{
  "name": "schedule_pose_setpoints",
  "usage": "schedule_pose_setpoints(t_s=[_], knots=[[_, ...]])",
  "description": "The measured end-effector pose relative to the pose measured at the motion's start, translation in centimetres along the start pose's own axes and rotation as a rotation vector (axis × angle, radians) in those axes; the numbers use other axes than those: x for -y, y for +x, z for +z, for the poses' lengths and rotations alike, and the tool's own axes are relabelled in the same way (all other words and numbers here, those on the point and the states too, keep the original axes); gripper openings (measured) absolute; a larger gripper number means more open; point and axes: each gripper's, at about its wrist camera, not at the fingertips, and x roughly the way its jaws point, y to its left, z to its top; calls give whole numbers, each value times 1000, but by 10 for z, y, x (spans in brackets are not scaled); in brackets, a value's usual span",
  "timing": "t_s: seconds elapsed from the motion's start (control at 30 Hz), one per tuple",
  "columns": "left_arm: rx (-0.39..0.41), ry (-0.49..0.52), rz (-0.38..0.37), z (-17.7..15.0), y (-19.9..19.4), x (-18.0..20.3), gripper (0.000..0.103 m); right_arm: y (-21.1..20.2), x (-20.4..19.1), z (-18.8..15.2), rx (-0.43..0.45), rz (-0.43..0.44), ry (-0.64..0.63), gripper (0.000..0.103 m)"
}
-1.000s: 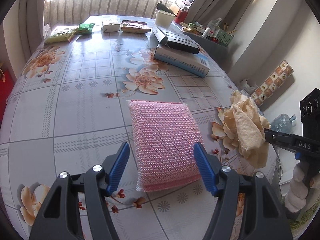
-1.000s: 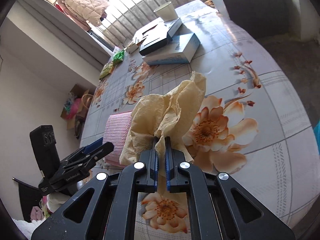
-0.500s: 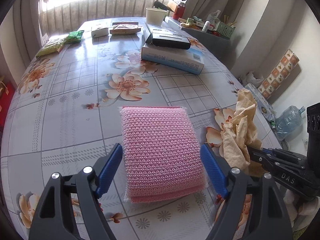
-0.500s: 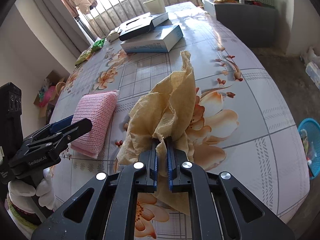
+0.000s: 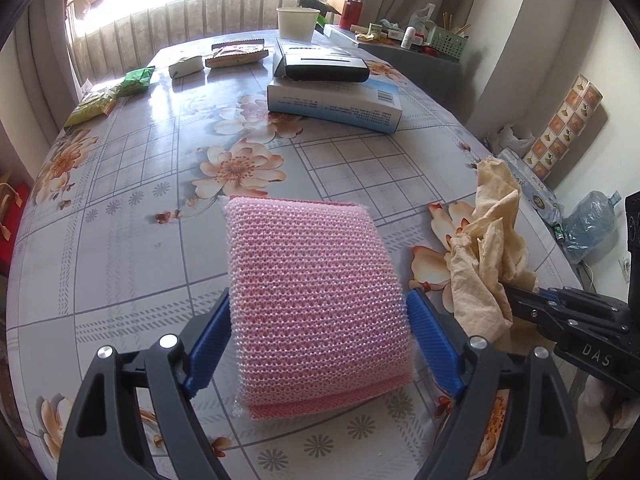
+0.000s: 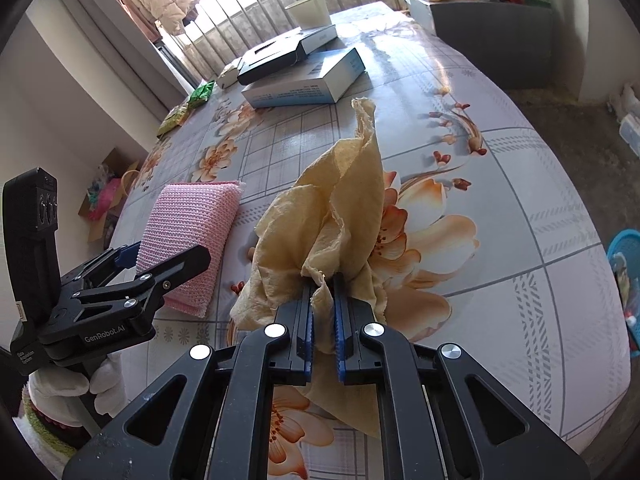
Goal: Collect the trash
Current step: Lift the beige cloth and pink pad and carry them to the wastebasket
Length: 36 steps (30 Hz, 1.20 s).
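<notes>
A pink knitted sponge pad (image 5: 316,296) lies on the flowered table (image 5: 132,240). My left gripper (image 5: 320,340) straddles its near end, blue pads touching both sides. It also shows in the right wrist view (image 6: 188,236), with the left gripper (image 6: 160,258) around it. My right gripper (image 6: 322,304) is shut on a crumpled beige paper towel (image 6: 340,208), held just above the table's near right part. The towel (image 5: 486,256) hangs right of the pad in the left wrist view, with the right gripper (image 5: 516,296) behind it.
A blue-white box (image 5: 336,100) with a black box (image 5: 320,60) on top sits mid-table, a white cup (image 5: 298,22) behind. Snack packets (image 5: 120,88) lie far left. A blue basket (image 6: 624,280) stands on the floor right of the table. A cluttered side cabinet (image 6: 492,12) stands beyond.
My left gripper has moved forward around the pink pad and closed in until its pads touch the sides. My right gripper has swung with the towel, still gripped.
</notes>
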Motion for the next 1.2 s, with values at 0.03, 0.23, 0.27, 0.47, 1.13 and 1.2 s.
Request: schedule_pose_setpoints(t_s=[0.03,0.23,0.27,0.47,1.13,1.2], knots=[[-5,-15,-17,0,-1,-2,83,0,1,0,0,2,1,7],[21,-87,-133,-4,-16,-13,79,-2,3,0,0,10,5,7],[27,-98,-148,-5,-19,-15,78,-1,3,0,0,11,5,7],[53,-138,-172,-9,-28,-21,76,-2,4,0,2,10,11,7],[149,-108,-215,-5,-70,-6,76,-34,2,-1,66,39,36,9],[156,-96,-221,-3,-74,0,76,-41,3,-1,80,50,44,9]])
